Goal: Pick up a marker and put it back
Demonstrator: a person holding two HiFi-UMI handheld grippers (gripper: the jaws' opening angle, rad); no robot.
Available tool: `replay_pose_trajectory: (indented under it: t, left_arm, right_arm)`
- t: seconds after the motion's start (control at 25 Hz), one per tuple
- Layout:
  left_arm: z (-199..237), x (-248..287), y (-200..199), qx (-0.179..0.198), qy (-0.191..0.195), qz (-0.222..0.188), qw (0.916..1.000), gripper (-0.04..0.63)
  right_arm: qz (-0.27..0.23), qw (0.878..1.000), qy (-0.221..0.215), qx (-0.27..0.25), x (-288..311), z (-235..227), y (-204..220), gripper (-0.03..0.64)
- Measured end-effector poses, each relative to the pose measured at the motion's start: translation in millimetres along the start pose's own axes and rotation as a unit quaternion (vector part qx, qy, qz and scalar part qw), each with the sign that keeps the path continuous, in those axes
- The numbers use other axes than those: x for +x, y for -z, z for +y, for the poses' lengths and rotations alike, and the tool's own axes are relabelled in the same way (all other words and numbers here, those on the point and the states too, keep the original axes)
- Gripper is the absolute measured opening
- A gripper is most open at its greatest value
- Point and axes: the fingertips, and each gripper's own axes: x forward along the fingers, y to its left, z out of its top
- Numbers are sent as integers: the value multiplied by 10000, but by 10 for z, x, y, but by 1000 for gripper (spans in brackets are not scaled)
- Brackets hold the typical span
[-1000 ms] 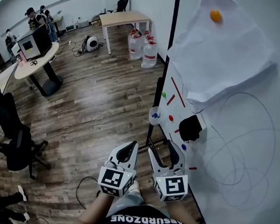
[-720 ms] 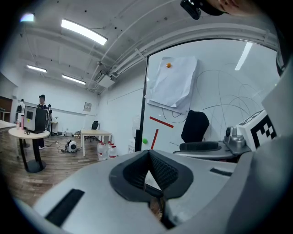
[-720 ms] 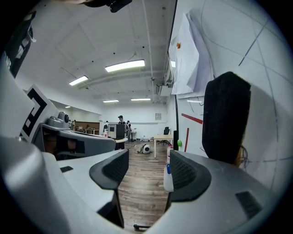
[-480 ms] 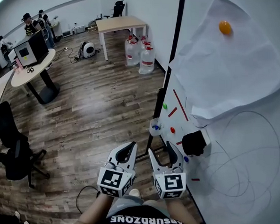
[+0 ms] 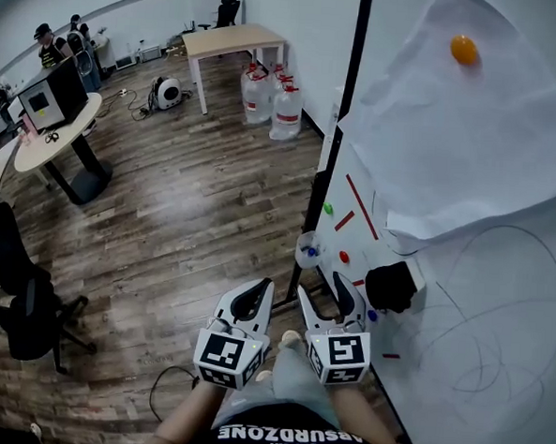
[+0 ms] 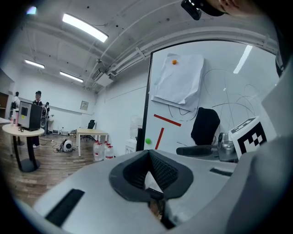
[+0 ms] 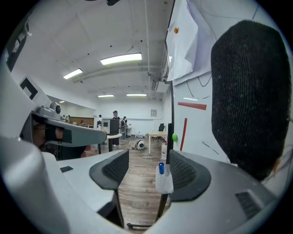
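Before the whiteboard [image 5: 494, 370], my left gripper [image 5: 255, 296] hangs back, jaws pressed together on nothing. My right gripper [image 5: 322, 292], jaws apart and the nearer one, faces the blue marker [image 7: 161, 168] standing upright in its cup [image 7: 164, 183] straight ahead, closer than a second ago.

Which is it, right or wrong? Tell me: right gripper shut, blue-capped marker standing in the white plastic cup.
Wrong: the right gripper is open, jaws apart and empty, per the right gripper view. The blue-capped marker does stand in the white plastic cup.
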Motion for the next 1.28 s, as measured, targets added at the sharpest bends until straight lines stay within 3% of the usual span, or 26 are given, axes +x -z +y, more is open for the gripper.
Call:
replay_pose_trajectory:
  t: [0.84, 1.28]
  left_arm:
    - [194, 368, 45, 95, 104, 194, 9997, 8]
    - [388, 555, 72, -70, 53, 221, 9997, 8]
  right_arm:
    - [379, 9991, -80, 191, 611, -160, 255, 241]
    - [703, 9969, 78, 344, 890, -278, 460, 221]
